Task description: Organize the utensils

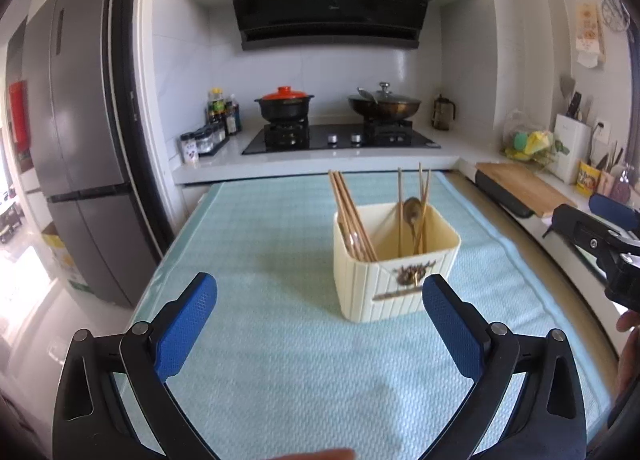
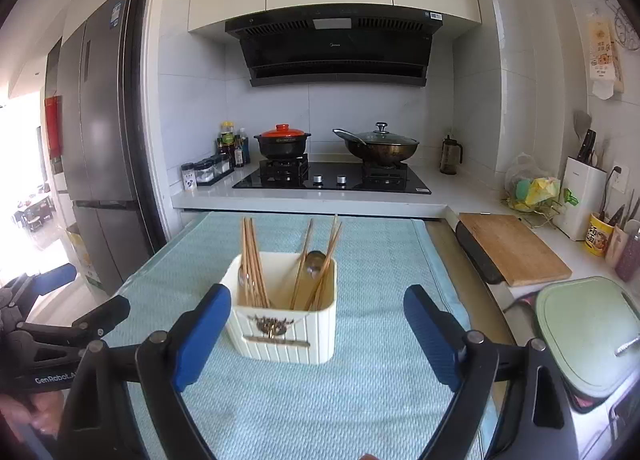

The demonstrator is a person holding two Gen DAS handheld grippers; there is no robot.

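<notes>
A cream ribbed utensil holder [image 1: 394, 284] [image 2: 282, 334] stands on the light blue mat [image 1: 260, 244] [image 2: 372, 388]. Its left part holds a bundle of wooden chopsticks [image 1: 349, 212] [image 2: 251, 260]. Its right part holds a few more chopsticks [image 1: 421, 196] [image 2: 302, 264] and a metal spoon [image 1: 412, 212] [image 2: 314, 262]. My left gripper [image 1: 320, 292] is open over the mat, short of the holder, with nothing between its blue pads. My right gripper [image 2: 318, 304] is open too, its fingers either side of the holder's near face and clear of it. Each gripper shows at the edge of the other's view.
Behind the mat a counter carries a gas hob [image 1: 340, 138] with a red-lidded pot [image 1: 285, 102] and a lidded wok [image 1: 384, 104]. A wooden cutting board [image 2: 512, 248] and a green lidded appliance [image 2: 588, 332] sit to the right. A tall fridge [image 1: 80, 140] stands on the left.
</notes>
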